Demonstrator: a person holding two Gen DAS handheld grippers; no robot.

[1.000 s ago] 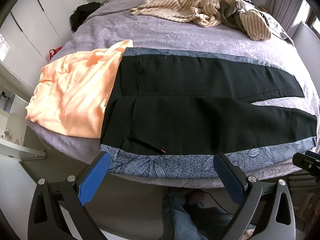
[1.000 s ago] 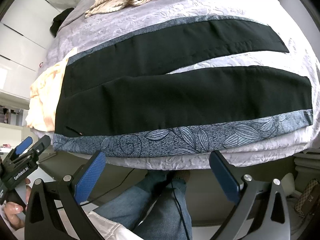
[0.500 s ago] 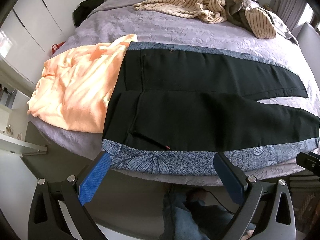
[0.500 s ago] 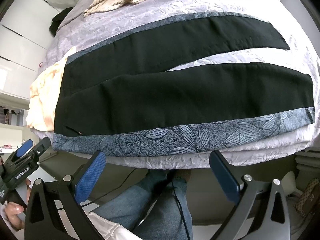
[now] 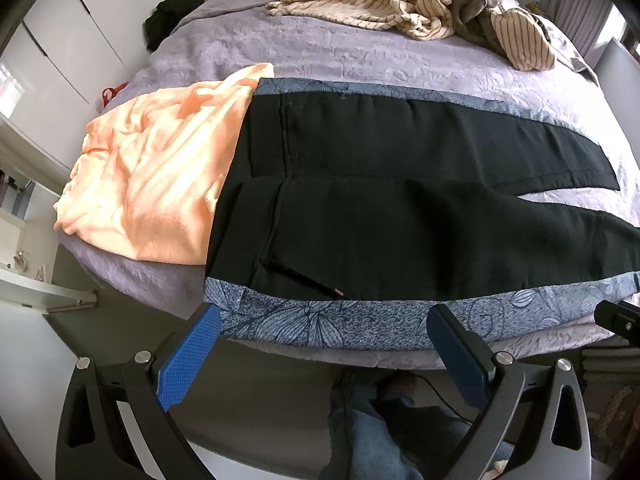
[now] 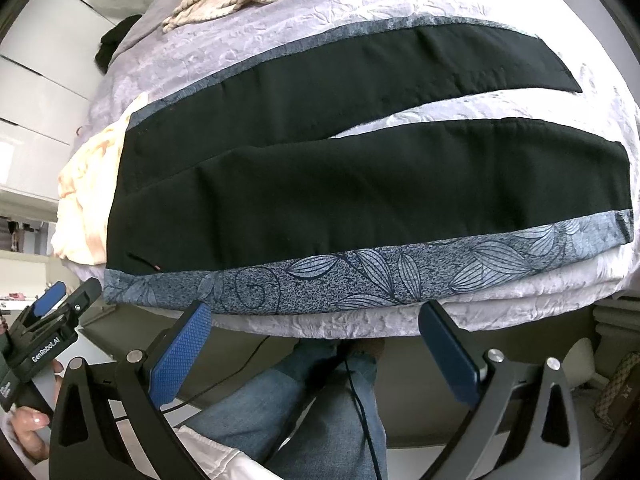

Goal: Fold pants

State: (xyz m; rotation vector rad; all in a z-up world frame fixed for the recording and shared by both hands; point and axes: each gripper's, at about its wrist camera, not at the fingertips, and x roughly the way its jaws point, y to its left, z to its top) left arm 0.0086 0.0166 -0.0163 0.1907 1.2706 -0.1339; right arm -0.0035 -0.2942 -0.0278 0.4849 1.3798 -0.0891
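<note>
Pants flat on bed, both grippers' fingers wide apart (empty)

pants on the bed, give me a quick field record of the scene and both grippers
pants: black with floral side bands, spread flat and unfolded on the bed, legs apart
waistband: beside the orange garment; which overlaps cannot be told
near edge: floral band along the bed's front edge
other clothing: striped clothes at the far side
left hand-held gripper: open, in front of the bed edge, touching nothing
right hand-held gripper: open, in front of the bed edge, touching nothing
fold: not yet begun
</note>
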